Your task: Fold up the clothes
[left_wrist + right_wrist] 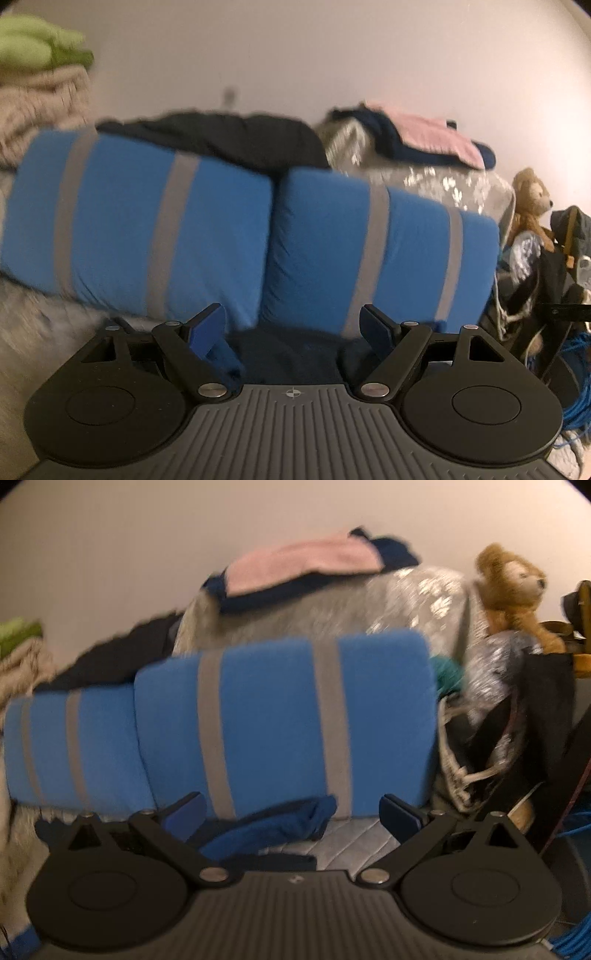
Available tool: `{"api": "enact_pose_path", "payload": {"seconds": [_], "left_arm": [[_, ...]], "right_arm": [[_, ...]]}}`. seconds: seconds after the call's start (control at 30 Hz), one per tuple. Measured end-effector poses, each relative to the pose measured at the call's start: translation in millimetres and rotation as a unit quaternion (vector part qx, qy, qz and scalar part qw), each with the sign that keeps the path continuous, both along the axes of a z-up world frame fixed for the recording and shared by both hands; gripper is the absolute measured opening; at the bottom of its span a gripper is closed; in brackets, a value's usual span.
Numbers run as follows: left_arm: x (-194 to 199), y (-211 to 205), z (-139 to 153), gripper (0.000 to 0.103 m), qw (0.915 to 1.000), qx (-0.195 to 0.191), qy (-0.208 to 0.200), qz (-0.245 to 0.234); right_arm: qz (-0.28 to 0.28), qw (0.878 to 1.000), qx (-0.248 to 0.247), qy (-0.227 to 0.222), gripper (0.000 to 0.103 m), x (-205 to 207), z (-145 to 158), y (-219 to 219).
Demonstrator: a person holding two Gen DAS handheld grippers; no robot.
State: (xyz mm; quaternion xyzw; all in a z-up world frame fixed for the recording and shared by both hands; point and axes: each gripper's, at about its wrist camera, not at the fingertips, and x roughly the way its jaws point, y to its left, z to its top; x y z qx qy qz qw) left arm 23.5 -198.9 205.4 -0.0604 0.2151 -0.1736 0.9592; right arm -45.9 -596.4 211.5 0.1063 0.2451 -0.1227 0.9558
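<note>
We see our left gripper (293,325) with its jaws spread wide, holding nothing; its 2 blue-padded fingers (207,325) stand apart over a dark navy cloth (291,354) that lies low between them, just in front of the gripper body. Whether either pad touches that cloth we cannot tell, as the view is blurred.

Our right gripper (291,812) also has its jaws wide apart and empty. A crumpled blue garment (273,829) lies between its fingers, nearer the left pad (183,814), on a pale grey quilted surface (351,840); contact with the pad is unclear.

Behind both grippers stand 2 blue cushions with grey vertical stripes (147,229), side by side and touching. A black garment (229,140) is draped behind the cushions. Further back, a pink towel (436,142) rests on a dark navy cloth atop a grey blanket with silvery paw prints (443,181). A brown teddy bear (532,206) sits at the right, beside dark bags (554,266). At the far left, a green fabric (37,44) lies on a beige knitted throw (44,107). A plain pale wall (295,55) fills the background.
</note>
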Motion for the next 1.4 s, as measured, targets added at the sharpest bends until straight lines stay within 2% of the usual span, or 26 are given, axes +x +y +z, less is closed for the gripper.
{"api": "enact_pose_path", "payload": {"seconds": [0.13,0.27,0.37,0.43,0.5,0.57,0.67,0.9,0.97,1.03,1.07,1.13,1.2,1.4], "left_arm": [[7,-22,-42,0.08,0.9996,-0.008,0.027,-0.002],[12,-27,-75,0.08,0.9988,-0.021,0.045,0.001],[10,-27,-91,0.08,0.9999,0.001,0.011,0.003],[8,-28,-93,0.08,0.9995,0.028,-0.009,0.012],[7,-29,-94,0.08,0.9978,0.055,-0.029,0.021],[11,-25,-95,0.08,0.9989,0.039,-0.022,0.017],[19,-23,-101,0.08,0.999,0.04,0.006,0.015],[19,-30,-106,0.08,0.9987,0.049,0.009,-0.006],[19,-32,-107,0.08,0.9985,0.054,0.009,-0.011],[20,-33,-108,0.08,0.9984,0.055,0.01,-0.012],[21,-33,-108,0.08,0.9984,0.053,0.012,-0.012],[22,-32,-109,0.08,0.9986,0.05,0.015,-0.011],[23,-31,-109,0.08,0.9987,0.047,0.019,-0.01],[25,-27,-110,0.08,0.9989,0.037,0.03,-0.007]], "right_arm": [[0.045,0.999,0.016,0.022,0.099,25,-35,13],[0.067,0.996,0.028,0.042,0.093,47,-69,23],[0.078,0.994,0.049,0.054,0.087,65,-94,27],[0.087,0.992,0.062,0.061,0.082,76,-107,30],[0.097,0.99,0.079,0.061,0.082,88,-120,32],[0.102,0.987,0.11,0.05,0.082,97,-129,31],[0.087,0.982,0.164,0.033,0.082,110,-146,27],[0.036,0.981,0.19,0.029,0.082,144,-175,30],[0.031,0.982,0.182,0.033,0.072,152,-177,32],[0.035,0.983,0.177,0.039,0.039,158,-179,35],[0.042,0.983,0.174,0.04,0.032,159,-177,37],[0.059,0.984,0.166,0.032,0.012,157,-170,44],[0.077,0.984,0.158,0.023,0.006,152,-161,51],[0.16,0.979,0.127,0.023,0.003,126,-142,87]]}}
